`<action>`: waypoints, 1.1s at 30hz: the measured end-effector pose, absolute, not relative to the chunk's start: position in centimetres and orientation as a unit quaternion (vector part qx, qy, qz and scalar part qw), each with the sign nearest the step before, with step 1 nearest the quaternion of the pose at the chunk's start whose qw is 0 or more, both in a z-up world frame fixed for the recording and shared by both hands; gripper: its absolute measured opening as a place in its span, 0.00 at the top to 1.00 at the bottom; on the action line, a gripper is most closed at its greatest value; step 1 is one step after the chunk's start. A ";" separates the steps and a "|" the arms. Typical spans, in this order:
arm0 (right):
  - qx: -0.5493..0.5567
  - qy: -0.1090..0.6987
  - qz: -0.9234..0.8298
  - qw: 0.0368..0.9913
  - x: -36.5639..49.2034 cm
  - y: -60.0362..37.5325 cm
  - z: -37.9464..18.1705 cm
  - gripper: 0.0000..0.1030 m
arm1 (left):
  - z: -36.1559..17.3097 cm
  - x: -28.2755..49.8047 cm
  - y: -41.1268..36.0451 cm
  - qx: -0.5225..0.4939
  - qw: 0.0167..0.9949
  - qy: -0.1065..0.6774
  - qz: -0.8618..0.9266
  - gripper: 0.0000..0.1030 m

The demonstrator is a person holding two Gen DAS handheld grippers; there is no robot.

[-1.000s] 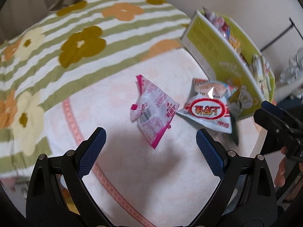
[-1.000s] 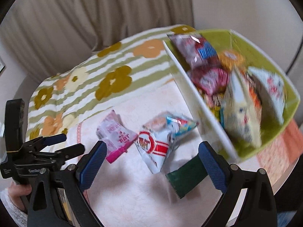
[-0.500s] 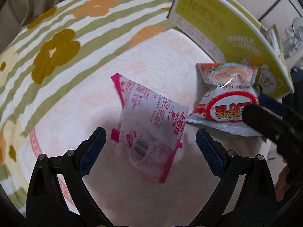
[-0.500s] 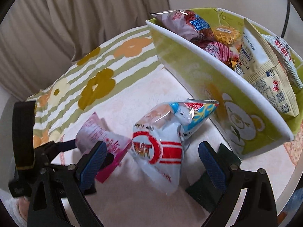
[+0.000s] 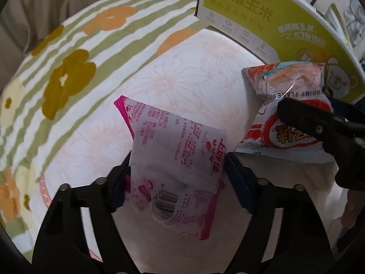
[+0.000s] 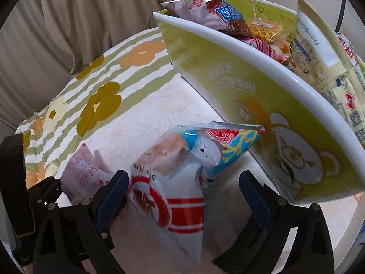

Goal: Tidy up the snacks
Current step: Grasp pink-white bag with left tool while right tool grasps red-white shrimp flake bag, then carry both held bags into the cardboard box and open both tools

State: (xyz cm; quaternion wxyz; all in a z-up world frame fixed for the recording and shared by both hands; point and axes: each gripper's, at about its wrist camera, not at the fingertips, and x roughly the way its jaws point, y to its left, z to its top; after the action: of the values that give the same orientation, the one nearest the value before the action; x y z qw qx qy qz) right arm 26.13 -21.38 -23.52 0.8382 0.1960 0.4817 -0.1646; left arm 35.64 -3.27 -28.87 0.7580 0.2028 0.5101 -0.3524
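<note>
**Left jaws closing on the pink packet, right jaws straddling the shrimp flakes**

Starting at the left: the flowered, green-striped cloth (image 5: 68, 52) is lying across the far left side of the table (image 5: 187, 73), with a beige curtain (image 6: 79, 22) hanging behind it. The left gripper (image 5: 176, 171) is pointing steeply down, and its jaws have just been closing; now they are pressing both edges of the pink snack packet (image 5: 180, 150), barcode end nearest the camera, the packet bulging between them. In the right wrist view that same packet (image 6: 84, 175) is sitting crumpled in the left gripper (image 6: 57, 189), low on the left.

Moving right, the shrimp flakes bag (image 6: 173, 182), white with red bands and a blue top, is lying on the table just beside the pink packet. The right gripper (image 6: 184, 191) is standing wide open around it, one blue pad touching or nearly touching the bag's left edge, the other well clear. A dark green packet (image 6: 241, 251) is peeking out beneath that side.

Farthest right, the green snack box (image 6: 251, 96) is standing against the bag, already packed with assorted snacks (image 6: 319, 52).
</note>
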 end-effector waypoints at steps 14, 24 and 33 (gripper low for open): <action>0.203 0.486 -0.139 0.839 26.3 -21.9 -24.2 0.06 | -27.4 35.4 -1.7 0.169 0.774 0.523 -0.315 0.50; 0.197 0.511 -0.091 0.832 27.4 -22.0 -24.6 0.15 | -26.0 35.9 1.3 0.115 0.791 0.538 -0.268 0.50; 0.157 0.505 -0.044 0.848 27.2 -20.6 -22.6 0.31 | -23.4 35.5 3.8 0.077 0.811 0.528 -0.239 0.50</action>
State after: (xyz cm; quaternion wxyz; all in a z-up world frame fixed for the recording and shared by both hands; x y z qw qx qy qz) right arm 27.17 -20.61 -22.60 0.8477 0.1569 0.5048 -0.0445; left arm 35.54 3.82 -23.37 0.8115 0.0774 0.5276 -0.2391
